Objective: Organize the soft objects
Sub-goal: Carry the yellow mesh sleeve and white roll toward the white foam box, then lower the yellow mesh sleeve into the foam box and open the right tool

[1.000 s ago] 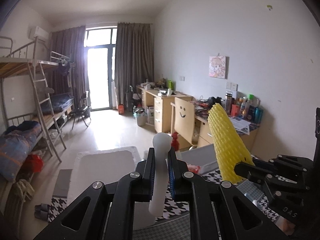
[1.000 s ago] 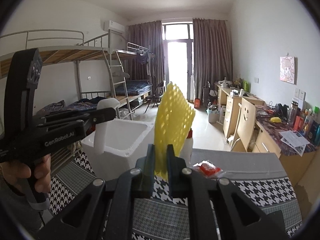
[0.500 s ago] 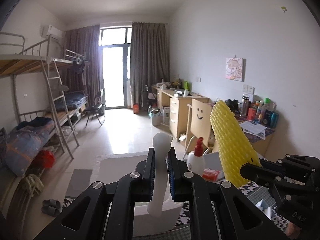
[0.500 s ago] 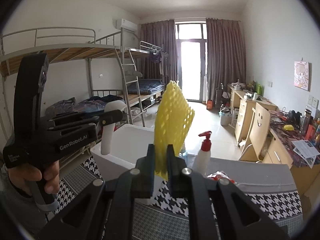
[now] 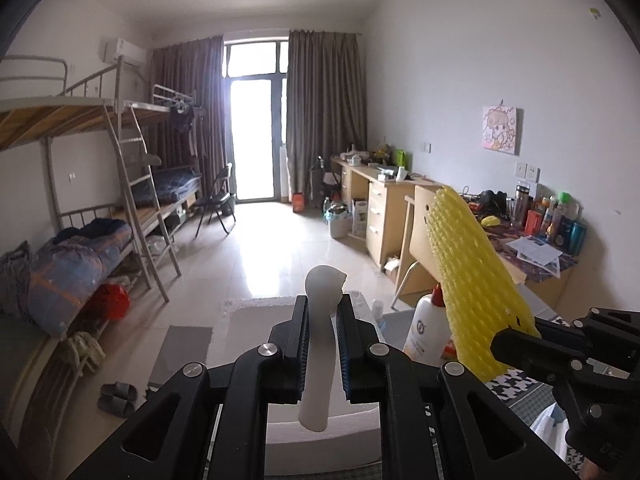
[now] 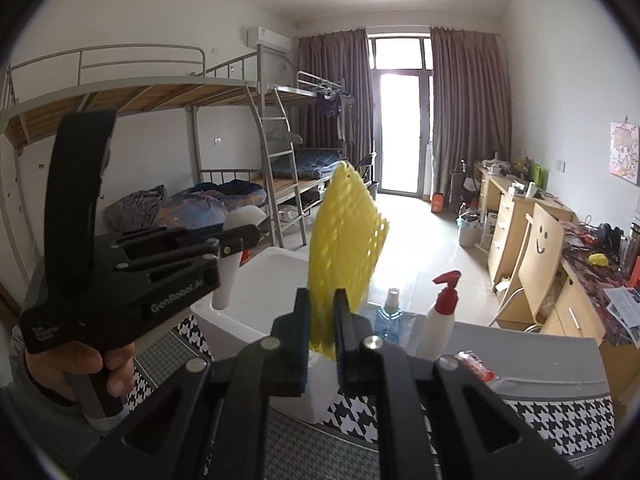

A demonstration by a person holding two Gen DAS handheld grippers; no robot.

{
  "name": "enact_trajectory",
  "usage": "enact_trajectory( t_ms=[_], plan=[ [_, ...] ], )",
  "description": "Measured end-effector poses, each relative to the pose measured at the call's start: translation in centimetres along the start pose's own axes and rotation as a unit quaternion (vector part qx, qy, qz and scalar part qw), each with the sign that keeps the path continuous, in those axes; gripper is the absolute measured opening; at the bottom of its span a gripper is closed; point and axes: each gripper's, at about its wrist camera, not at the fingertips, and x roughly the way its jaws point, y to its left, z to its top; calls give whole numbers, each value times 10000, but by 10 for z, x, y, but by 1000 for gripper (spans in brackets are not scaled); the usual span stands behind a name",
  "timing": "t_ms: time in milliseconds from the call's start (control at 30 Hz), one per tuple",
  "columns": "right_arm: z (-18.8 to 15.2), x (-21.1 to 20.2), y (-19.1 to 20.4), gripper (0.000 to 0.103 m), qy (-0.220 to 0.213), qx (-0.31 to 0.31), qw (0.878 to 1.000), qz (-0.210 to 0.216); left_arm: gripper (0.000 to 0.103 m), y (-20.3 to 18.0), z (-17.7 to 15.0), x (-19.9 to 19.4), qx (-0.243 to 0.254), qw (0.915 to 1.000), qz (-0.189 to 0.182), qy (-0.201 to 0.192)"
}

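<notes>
While left gripper clamps white foam strip, right gripper pinches yellow foam net above white foam box.

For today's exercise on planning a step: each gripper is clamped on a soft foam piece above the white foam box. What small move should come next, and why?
Probably lower the left gripper so its white foam piece drops toward the open white foam box and release there. That piece already hangs over the box, while the right gripper holds the yellow foam net nearer the spray bottles.
</notes>
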Motion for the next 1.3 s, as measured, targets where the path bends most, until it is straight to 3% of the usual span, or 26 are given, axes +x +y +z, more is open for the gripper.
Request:
enact_trajectory(
  t_ms=[467, 533, 600, 700, 767, 967, 1300],
  plan=[
    [8, 25, 6, 14, 204, 29, 9997, 89, 17, 11, -7, 29, -94, 9990, -22, 426],
    [8, 27, 5, 14, 228, 45, 9997, 93, 30, 15, -8, 35, -151, 9986, -80, 498],
    [7, 28, 4, 14, 253, 36, 9996, 96, 54, 20, -10, 37, -152, 9984, -23, 541],
    [7, 30, 3, 14, 272, 39, 9996, 91, 74, 27, -11, 35, -235, 9985, 79, 497],
    [8, 32, 3, 14, 287, 36, 9995, 85, 81, 31, -12, 33, -264, 9983, 131, 498],
    [10, 36, 8, 14, 333, -33, 9993, 139, 94, 39, -8, 27, -372, 9979, 366, 372],
    [14, 52, 15, 14, 424, -102, 9988, 205, 102, 48, -6, 9, -445, 9967, 677, 54]
  ],
)
